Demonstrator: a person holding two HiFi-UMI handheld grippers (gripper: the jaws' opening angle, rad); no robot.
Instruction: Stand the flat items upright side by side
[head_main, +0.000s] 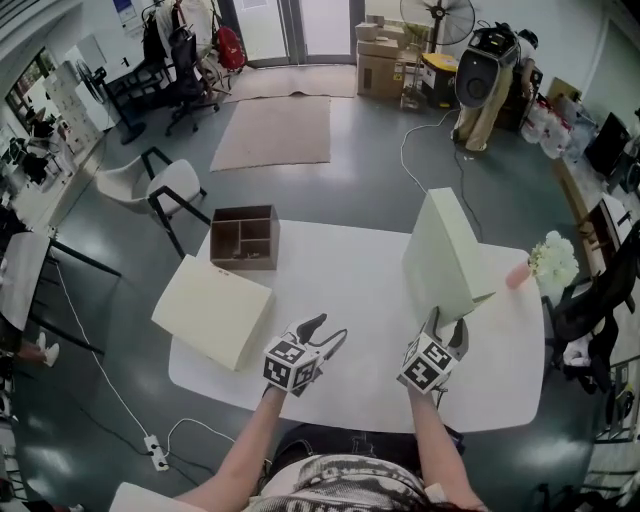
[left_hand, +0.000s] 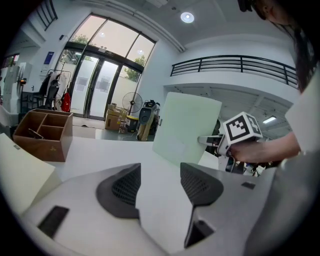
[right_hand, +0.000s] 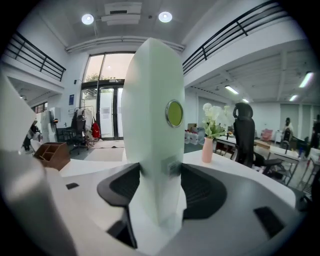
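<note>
While the upright box (head_main: 445, 255) is pinched at its near edge by the right gripper (head_main: 447, 326) on the right of the desk (head_main: 350, 270), the flat box (head_main: 213, 312) is seen lying just left of the spread, empty left gripper (head_main: 330, 330), judged nearer.

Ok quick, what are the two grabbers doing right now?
Left gripper: open, holding nothing.
Right gripper: closed on the upright box.

Grey floor (head_main: 380, 190) with a beige rug (head_main: 272, 130) before glass doors (head_main: 290, 25) (daylight beyond).
</note>
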